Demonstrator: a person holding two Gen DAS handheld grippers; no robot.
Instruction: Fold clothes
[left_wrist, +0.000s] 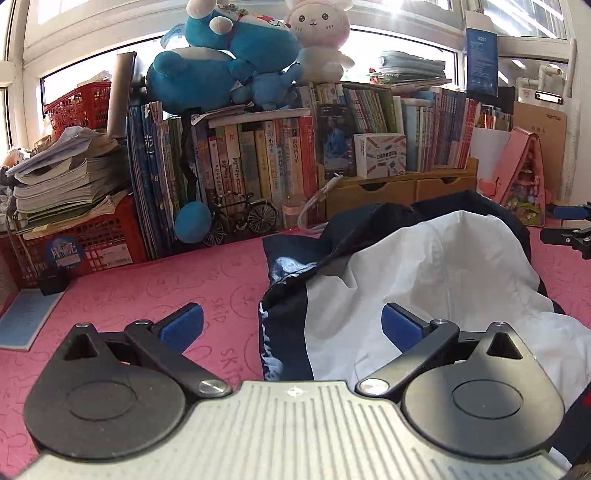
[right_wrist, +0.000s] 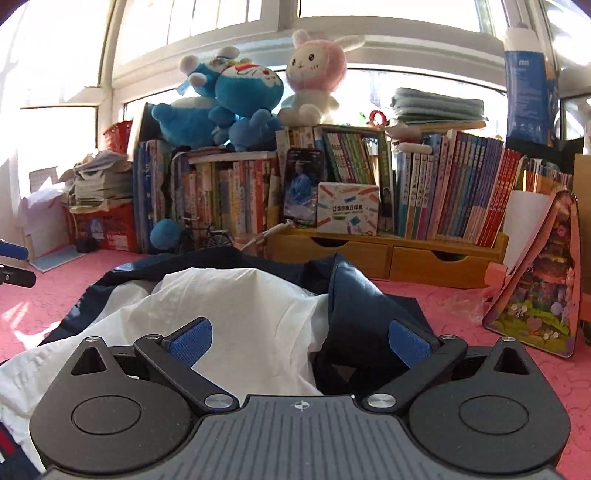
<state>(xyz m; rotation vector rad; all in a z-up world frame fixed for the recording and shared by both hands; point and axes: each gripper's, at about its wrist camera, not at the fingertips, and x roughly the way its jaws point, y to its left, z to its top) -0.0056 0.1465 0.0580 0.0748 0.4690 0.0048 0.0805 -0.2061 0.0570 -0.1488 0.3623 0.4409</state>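
Note:
A white and navy jacket (left_wrist: 424, 280) lies crumpled on the pink mat (left_wrist: 147, 295), white lining up, navy edges around it. My left gripper (left_wrist: 291, 326) is open and empty, low over the garment's left edge: its right pad is above the white cloth, its left pad above the mat. In the right wrist view the jacket (right_wrist: 240, 314) fills the middle. My right gripper (right_wrist: 301, 341) is open and empty over the garment, spanning white cloth and a raised navy fold (right_wrist: 354, 295). The right gripper also shows at the left wrist view's right edge (left_wrist: 569, 229).
Rows of books (left_wrist: 258, 155) on wooden drawers (right_wrist: 406, 254) line the back, with plush toys (left_wrist: 236, 55) on top. Red crates (left_wrist: 81, 236) with paper stacks stand at back left. A pink picture book (right_wrist: 535, 291) stands at right. A blue pad (left_wrist: 26, 317) lies at left.

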